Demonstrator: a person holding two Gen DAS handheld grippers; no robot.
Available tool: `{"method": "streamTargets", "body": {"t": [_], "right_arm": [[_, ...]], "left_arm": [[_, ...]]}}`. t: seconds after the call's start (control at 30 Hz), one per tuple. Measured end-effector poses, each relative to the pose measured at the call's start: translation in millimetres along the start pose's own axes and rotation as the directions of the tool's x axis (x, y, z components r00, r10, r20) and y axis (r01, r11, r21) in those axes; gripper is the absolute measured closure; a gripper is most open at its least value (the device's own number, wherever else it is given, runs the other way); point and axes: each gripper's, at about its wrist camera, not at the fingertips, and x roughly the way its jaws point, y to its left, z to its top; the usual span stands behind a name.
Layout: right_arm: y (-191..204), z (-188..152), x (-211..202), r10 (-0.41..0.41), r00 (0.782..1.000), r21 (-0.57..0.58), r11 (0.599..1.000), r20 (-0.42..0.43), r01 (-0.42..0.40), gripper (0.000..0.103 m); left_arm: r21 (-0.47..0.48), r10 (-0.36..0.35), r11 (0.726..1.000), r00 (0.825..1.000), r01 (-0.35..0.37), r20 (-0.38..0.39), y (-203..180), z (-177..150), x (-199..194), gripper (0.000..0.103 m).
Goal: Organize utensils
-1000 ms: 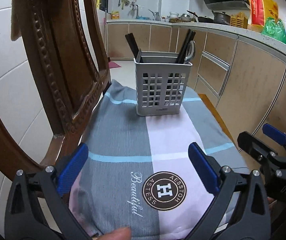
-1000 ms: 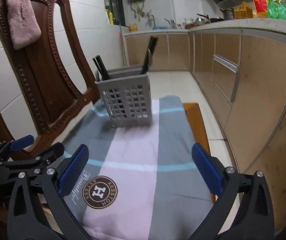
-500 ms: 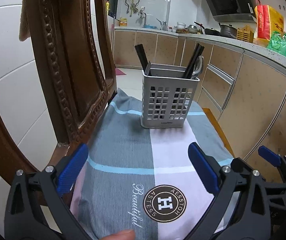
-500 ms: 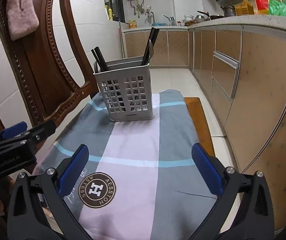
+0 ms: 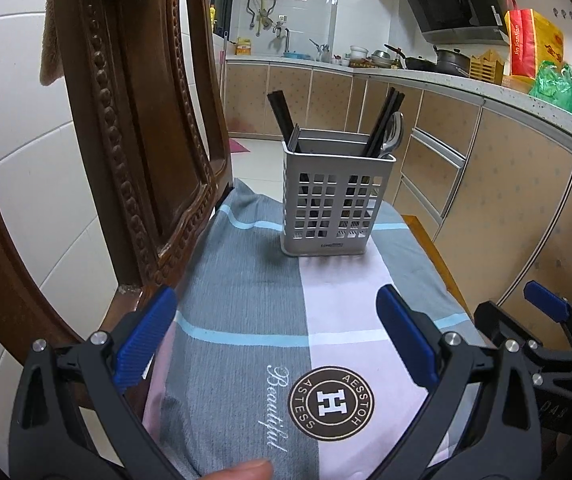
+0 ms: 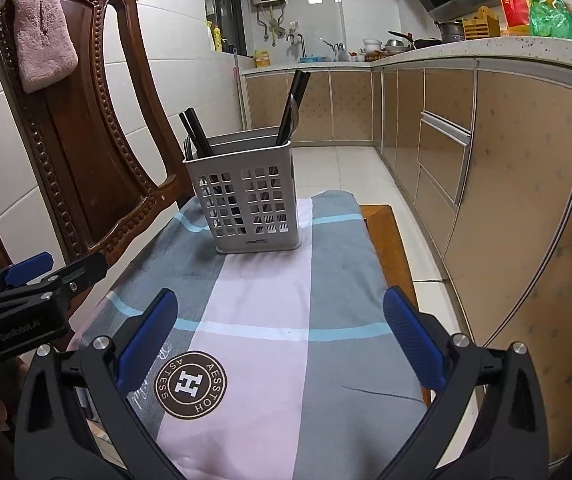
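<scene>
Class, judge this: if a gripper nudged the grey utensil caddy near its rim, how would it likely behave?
The grey utensil caddy looks tall for its narrow base, and the chopsticks lean above its rim, so it may tip rather than slide. Its slotted plastic walls suggest it is light. The soft cloth beneath could bunch and drag.

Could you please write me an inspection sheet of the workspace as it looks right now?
Surface: a chair seat covered by a checked grey, pink and blue cloth with a round brown logo.
Job's things: a grey slotted utensil holder upright on the cloth, holding black chopsticks on one side, more chopsticks and a metal spoon on the other.
Clutter: nothing seen on the cloth besides the holder.
Grippers: left tongs open, empty; right tongs open, empty; both short of the holder.
Cables: nothing seen.
Surroundings: carved wooden chair back with a pink towel draped over it; kitchen cabinets, crowded countertop.
</scene>
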Motion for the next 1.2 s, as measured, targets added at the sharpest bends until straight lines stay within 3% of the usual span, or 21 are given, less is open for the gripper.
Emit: {"method": "streamTargets", "body": {"t": [1.2], "right_arm": [[-0.9,0.6,-8.7,-0.001,1.000,-0.007,1.000,0.023,0.001,0.003]], "left_arm": [[0.011,0.006,1.000,1.000,-0.006,-0.006,6.7,-6.1,-7.2,0.004]]}}
